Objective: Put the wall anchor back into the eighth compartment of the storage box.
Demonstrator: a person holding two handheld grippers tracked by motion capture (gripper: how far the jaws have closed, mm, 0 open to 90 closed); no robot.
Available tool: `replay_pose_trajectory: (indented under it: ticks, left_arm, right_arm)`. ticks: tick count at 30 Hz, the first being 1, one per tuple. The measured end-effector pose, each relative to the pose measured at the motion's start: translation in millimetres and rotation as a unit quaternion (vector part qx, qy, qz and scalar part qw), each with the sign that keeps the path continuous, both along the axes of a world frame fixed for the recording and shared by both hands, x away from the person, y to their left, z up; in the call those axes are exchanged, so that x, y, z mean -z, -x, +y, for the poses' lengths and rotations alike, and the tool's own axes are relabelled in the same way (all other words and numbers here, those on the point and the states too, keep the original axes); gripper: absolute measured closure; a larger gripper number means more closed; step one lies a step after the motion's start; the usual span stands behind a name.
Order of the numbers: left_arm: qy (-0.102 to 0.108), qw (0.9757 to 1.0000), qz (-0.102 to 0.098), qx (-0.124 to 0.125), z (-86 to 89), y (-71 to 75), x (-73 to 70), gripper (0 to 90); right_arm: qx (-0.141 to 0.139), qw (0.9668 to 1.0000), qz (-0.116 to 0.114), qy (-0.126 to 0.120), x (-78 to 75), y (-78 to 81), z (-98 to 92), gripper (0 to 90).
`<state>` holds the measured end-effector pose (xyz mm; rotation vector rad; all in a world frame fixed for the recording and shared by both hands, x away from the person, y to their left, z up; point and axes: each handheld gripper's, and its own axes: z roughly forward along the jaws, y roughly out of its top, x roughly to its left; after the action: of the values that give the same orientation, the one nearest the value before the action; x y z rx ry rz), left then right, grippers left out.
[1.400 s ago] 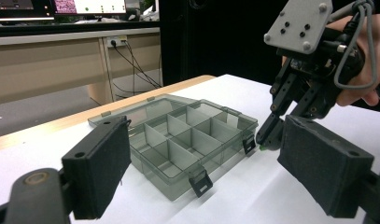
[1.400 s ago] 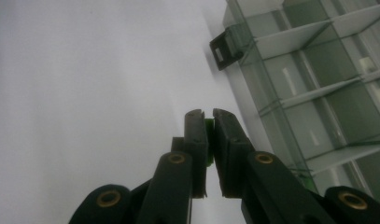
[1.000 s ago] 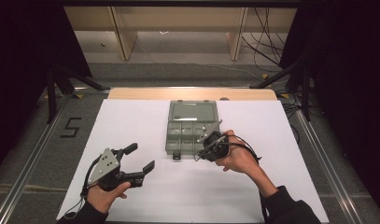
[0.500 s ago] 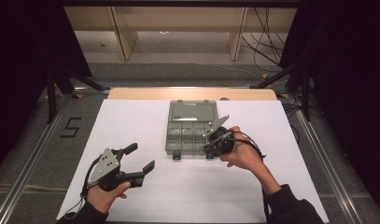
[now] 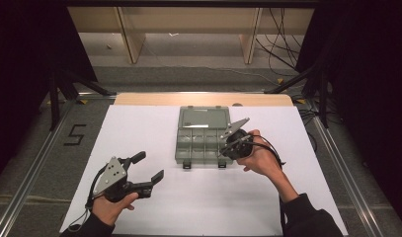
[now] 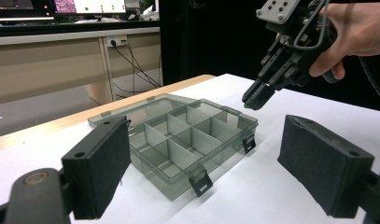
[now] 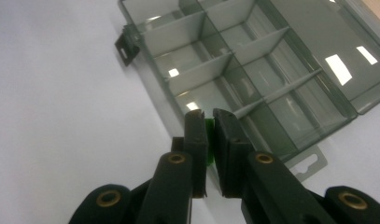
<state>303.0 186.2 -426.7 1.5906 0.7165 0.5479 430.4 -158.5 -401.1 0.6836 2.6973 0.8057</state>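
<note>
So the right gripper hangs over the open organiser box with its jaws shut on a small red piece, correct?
Not quite: the piece is green, not red. The right gripper view shows the small green piece pinched between the jaws of the right gripper, which does hang over the near edge of the open organiser box, as the high view also shows.

Smoky-grey translucent organizer box (image 5: 204, 134) on white surface (image 5: 139, 128); small green piece (image 7: 209, 140) between black pads of right hand-held gripper (image 7: 209, 122).
</note>
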Motion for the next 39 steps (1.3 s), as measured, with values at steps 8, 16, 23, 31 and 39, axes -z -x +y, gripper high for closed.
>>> replay_pose_trajectory:
  ticks: [8,16,23,31,39]
  left_arm:
    - [0.0,1.0,0.0,0.0,0.0,-0.3,0.2,15.9]
    - [-0.001,1.0,0.0,0.002,-0.2,-0.3,0.2,15.8]
    - [-0.001,1.0,-0.001,0.003,0.0,-0.4,0.2,15.9]
    - [0.0,1.0,0.001,0.002,-0.1,-0.2,0.2,15.8]
    - [0.0,1.0,0.0,0.001,0.0,-0.2,0.2,15.8]
  right_arm:
    - [0.025,0.9997,-0.002,-0.003,7.7,-10.1,-4.1,84.6]
    - [0.036,0.9992,-0.014,-0.008,19.0,-19.2,-8.1,84.5]
    - [0.048,0.9988,-0.001,-0.011,25.1,-21.1,-5.2,84.5]
    - [0.056,0.9983,0.005,-0.014,29.7,-23.1,-4.2,81.8]
    - [0.08,0.9963,-0.005,-0.031,25.4,-23.1,-7.7,58.0]
